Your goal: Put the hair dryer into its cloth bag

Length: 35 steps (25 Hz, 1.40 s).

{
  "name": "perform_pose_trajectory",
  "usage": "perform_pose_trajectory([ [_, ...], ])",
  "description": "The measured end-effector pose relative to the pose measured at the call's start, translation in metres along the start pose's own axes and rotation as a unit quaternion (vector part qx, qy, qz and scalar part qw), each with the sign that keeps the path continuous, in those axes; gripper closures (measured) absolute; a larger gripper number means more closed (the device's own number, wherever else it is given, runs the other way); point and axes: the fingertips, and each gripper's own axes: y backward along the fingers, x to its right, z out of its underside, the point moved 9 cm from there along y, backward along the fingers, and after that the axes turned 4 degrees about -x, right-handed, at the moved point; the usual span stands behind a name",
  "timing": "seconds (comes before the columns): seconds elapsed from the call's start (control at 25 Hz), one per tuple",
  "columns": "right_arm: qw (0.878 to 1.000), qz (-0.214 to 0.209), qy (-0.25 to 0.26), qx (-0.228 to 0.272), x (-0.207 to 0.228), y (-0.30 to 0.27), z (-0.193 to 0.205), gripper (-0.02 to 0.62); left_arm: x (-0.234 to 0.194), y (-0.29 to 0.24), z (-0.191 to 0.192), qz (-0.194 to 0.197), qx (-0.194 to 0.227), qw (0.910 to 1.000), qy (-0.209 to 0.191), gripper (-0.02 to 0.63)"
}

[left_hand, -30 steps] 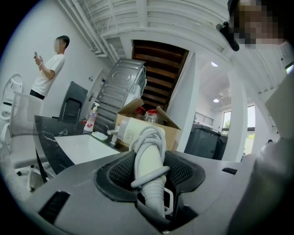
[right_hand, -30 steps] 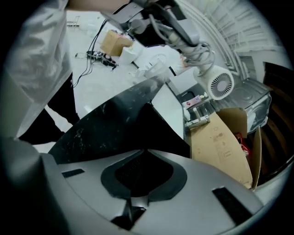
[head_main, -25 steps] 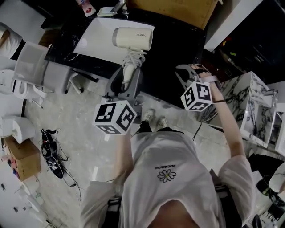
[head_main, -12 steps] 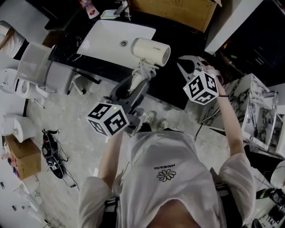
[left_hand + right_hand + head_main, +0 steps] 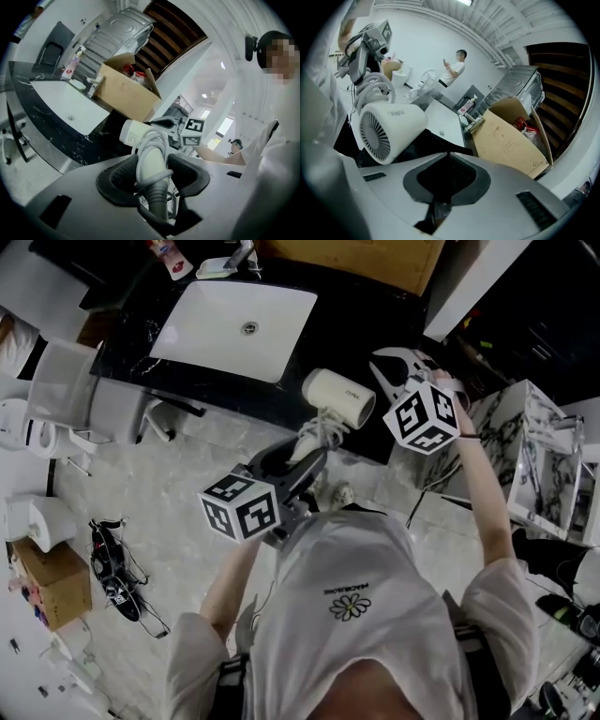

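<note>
The left gripper (image 5: pixel 153 171) grips the hair dryer (image 5: pixel 339 399) by its cord-wrapped handle, up in the air by the black counter (image 5: pixel 375 315), the right gripper (image 5: pixel 447 176) is closed on nothing I can see, and with no cloth bag in sight, the bagging looks entirely undone.

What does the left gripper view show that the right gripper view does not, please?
Only the left gripper view shows the left claw shut on the cord-wrapped handle of the hair dryer, with a marker cube beyond it. Only the right gripper view shows the dryer's rear grille and the right claw, shut with nothing seen between its jaws. Both show the dryer's pale body, the white sink and the cardboard box.
</note>
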Motion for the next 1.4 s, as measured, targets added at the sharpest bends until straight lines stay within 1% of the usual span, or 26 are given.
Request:
perform_pose_trajectory([
  [0.08, 1.000, 0.004, -0.004, -0.001, 0.000, -0.001, -0.002, 0.575, -0.003, -0.005, 0.003, 0.001, -0.014, 0.9999, 0.008, 0.399],
  [0.2, 1.000, 0.008, -0.005, -0.004, 0.001, -0.002, -0.005, 0.575, -0.007, -0.013, 0.006, 0.013, -0.030, 0.9992, 0.023, 0.399],
  [0.28, 1.000, 0.010, -0.004, -0.005, -0.001, -0.001, -0.004, 0.575, -0.008, -0.021, 0.007, 0.012, -0.037, 0.9990, 0.022, 0.399],
  [0.44, 1.000, 0.016, -0.007, 0.000, -0.004, 0.007, -0.006, 0.575, -0.015, -0.038, 0.000, -0.015, -0.041, 0.9990, 0.012, 0.399],
  [0.6, 1.000, 0.021, -0.004, 0.003, -0.008, 0.011, -0.010, 0.575, -0.023, -0.056, -0.009, -0.046, -0.037, 0.9982, -0.014, 0.399],
  [0.72, 1.000, 0.027, 0.002, 0.005, -0.011, 0.015, -0.012, 0.575, -0.027, -0.069, -0.017, -0.066, -0.034, 0.9971, -0.018, 0.399],
  [0.96, 1.000, 0.024, 0.006, 0.013, -0.019, 0.022, -0.019, 0.575, -0.036, -0.091, -0.035, -0.110, -0.026, 0.9927, -0.043, 0.399],
  [1.08, 0.999, 0.023, 0.006, 0.021, -0.022, 0.025, -0.026, 0.575, -0.040, -0.103, -0.046, -0.130, -0.025, 0.9891, -0.065, 0.399],
  [1.28, 0.999, 0.024, 0.003, 0.031, -0.021, 0.028, -0.034, 0.575, -0.046, -0.123, -0.059, -0.148, -0.025, 0.9848, -0.087, 0.399],
  [1.4, 0.999, 0.026, 0.003, 0.039, -0.020, 0.032, -0.041, 0.575, -0.051, -0.135, -0.064, -0.153, -0.032, 0.9833, -0.094, 0.399],
])
